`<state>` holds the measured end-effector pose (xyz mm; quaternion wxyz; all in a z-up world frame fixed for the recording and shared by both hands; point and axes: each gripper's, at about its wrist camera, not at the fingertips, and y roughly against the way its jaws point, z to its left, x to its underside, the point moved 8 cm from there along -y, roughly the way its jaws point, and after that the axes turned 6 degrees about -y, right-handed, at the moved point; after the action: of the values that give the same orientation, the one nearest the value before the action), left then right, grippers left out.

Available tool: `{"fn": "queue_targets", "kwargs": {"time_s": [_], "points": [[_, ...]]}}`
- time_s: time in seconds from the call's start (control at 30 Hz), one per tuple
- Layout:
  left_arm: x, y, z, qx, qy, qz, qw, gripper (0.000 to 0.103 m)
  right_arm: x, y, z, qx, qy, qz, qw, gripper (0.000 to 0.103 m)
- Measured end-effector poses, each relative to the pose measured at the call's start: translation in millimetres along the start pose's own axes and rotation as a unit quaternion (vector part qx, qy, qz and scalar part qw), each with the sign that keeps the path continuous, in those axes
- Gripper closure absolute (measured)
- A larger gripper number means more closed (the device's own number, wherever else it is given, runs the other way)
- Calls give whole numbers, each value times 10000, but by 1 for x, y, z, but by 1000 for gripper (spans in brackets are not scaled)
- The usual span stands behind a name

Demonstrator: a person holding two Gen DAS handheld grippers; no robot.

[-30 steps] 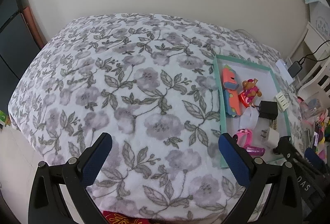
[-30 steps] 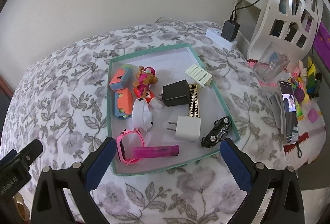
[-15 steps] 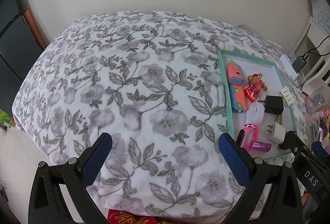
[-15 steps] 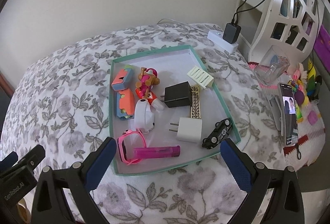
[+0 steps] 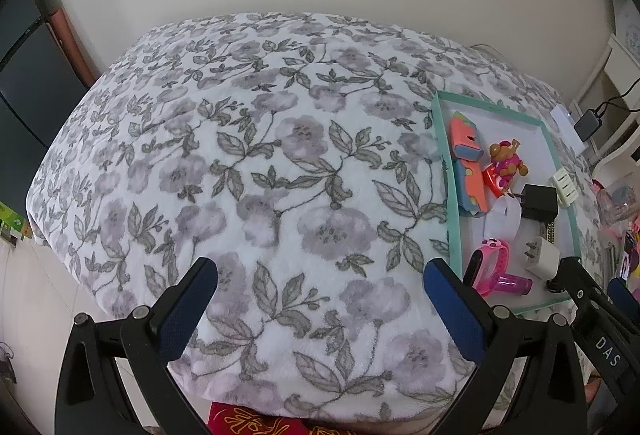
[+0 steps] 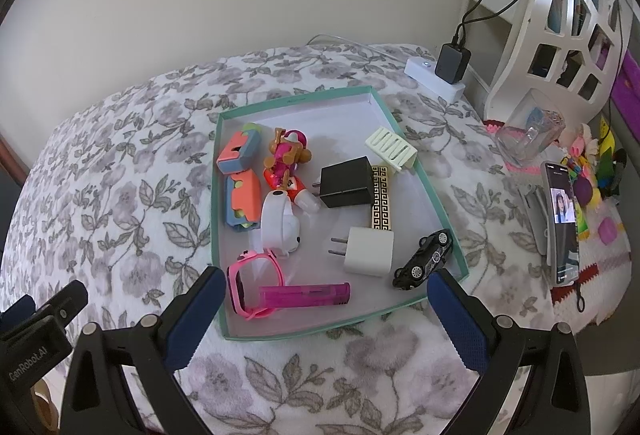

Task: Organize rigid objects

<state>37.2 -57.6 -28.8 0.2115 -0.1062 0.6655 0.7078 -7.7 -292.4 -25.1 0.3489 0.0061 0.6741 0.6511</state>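
Observation:
A shallow teal-rimmed box [image 6: 432, 195] lies on a floral blanket and holds several small items: a pink watch [image 6: 256, 281], a magenta tube [image 6: 306, 294], a white charger [image 6: 368, 251], a black charger [image 6: 348, 182], a black toy car [image 6: 424, 259], orange toy blocks [image 6: 240, 171] and a pink figure [image 6: 286, 155]. My right gripper [image 6: 324, 311] is open, hovering just in front of the box's near edge. Over bare blanket to the left of the box [image 5: 446, 171], my left gripper [image 5: 318, 303] is open and empty.
The floral blanket [image 5: 248, 163] covers a rounded bed. Right of the box are a phone [image 6: 562, 223] standing upright, a clear cup [image 6: 532, 133], a white power strip with a black plug [image 6: 444, 71] and a white cut-out chair back [image 6: 560, 7]. A wall runs behind.
Both views have drawn back and risen slightly, so the blanket and box sit a little lower and farther. Both grippers stay open; the box's contents have not moved.

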Motion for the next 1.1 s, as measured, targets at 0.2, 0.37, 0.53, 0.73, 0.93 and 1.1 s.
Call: {"fn": "queue_targets", "kwargs": {"time_s": [0.2, 0.37, 0.53, 0.73, 0.93, 1.1], "points": [[-1, 0, -1, -14, -13, -7, 10000, 0, 1, -2, -1, 6, 14, 11, 10000, 1], [-1, 0, -2, -21, -3, -4, 10000, 0, 2, -3, -1, 11, 25, 17, 10000, 1], [0, 0, 0, -34, 10, 14, 10000, 0, 2, -3, -1, 18, 32, 18, 10000, 1], [0, -1, 1, -32, 38, 28, 10000, 0, 3, -4, -1, 26, 58, 40, 10000, 1], [-1, 0, -1, -58, 5, 1, 10000, 0, 3, -6, -1, 30, 135, 63, 9999, 1], [-1, 0, 0, -56, 35, 9, 10000, 0, 3, -6, 0, 33, 153, 73, 9999, 1]]}}
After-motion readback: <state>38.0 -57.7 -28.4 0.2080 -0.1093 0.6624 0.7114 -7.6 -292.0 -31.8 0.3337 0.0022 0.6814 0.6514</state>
